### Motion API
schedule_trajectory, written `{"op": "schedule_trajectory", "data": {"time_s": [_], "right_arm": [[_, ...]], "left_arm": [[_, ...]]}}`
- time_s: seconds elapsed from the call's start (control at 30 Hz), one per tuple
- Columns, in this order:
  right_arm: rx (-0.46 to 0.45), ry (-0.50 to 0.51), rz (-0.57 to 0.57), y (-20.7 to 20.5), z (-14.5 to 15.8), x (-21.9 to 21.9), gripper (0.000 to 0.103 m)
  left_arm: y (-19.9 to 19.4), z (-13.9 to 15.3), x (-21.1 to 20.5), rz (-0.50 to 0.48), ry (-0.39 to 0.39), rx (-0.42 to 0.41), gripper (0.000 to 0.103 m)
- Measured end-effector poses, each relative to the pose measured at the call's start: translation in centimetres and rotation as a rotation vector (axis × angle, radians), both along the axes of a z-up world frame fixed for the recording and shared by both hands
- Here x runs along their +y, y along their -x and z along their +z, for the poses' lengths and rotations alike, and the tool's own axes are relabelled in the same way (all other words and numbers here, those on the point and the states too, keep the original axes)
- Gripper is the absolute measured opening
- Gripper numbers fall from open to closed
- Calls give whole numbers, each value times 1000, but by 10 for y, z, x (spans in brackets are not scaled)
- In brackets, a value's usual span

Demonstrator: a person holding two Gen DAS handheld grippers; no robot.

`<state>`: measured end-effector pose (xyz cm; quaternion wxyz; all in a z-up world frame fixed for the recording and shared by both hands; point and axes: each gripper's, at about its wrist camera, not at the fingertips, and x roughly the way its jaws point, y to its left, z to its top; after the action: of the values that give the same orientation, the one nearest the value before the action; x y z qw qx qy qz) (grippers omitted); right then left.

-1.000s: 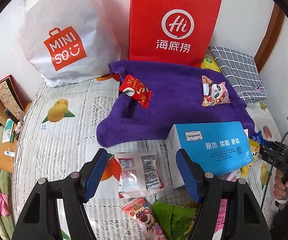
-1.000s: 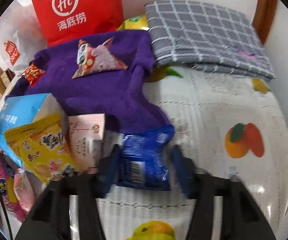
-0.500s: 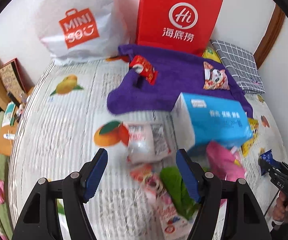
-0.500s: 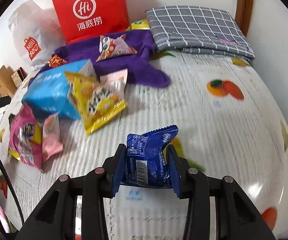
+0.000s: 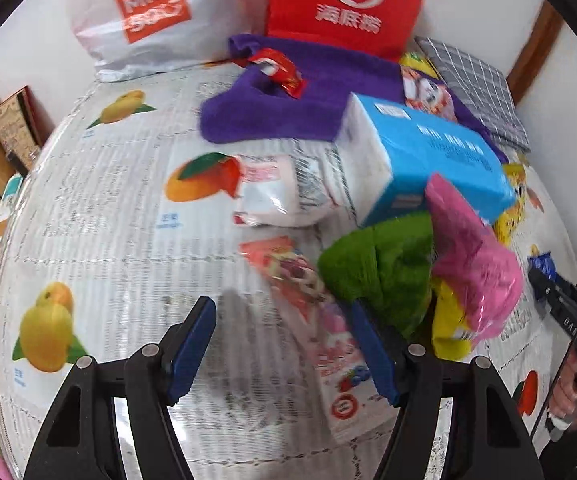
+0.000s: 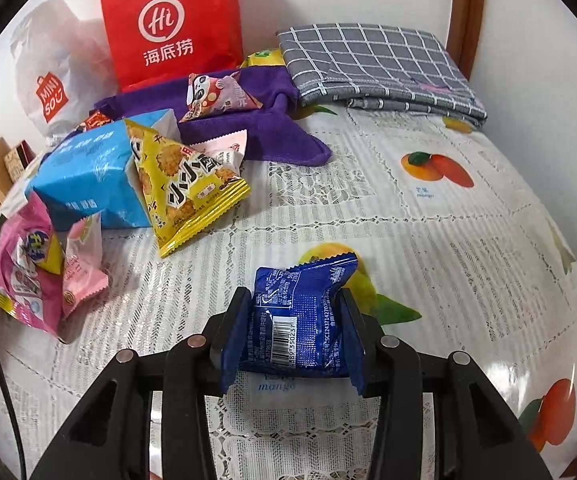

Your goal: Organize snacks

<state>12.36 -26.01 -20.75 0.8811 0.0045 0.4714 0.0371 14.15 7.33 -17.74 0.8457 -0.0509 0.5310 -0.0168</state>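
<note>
White walls (image 6: 528, 40), wooden trim (image 6: 466, 8), fruit-print lace tablecloth (image 6: 428, 220)

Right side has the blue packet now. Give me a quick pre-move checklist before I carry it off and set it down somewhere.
1. Grip on the blue snack packet: right gripper has both pads pressed against its sides. Ok.
2. Packet clear of the tablecloth: cannot tell whether it is lifted or touching.
3. Space ahead and to the right of the packet: bare cloth, no snacks in the way. Ok.
4. Left gripper free: jaws wide apart, holding nothing. Ok.
5. Left view sharpness: blurred, so the pink snack pack under it is hard to place. Not ok.
6. Snack pile by the blue tissue pack: the yellow cracker bag leans on it, loosely stacked. Not ok.
</note>
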Motion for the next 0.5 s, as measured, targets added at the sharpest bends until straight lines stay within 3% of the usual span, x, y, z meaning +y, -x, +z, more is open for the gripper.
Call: {"op": "schedule_trajectory", "data": {"time_s": [0.13,0.2,0.27,0.5], "right_arm": [[4,-20,-1,-2,1,-4,44],[3,-16,-1,-1,1,-3,44],[2,-17,3,-1,0,-3,45],[4,-37,6,-2,-1,-5,47]], "left_arm": [[3,-5,-16,-40,-117,-16,49],[7,-3,-14,-46,-102,-22,35],[10,-3,-9,-32,-99,-34,27],[25,-5,-6,-15,-102,-132,25]]}}
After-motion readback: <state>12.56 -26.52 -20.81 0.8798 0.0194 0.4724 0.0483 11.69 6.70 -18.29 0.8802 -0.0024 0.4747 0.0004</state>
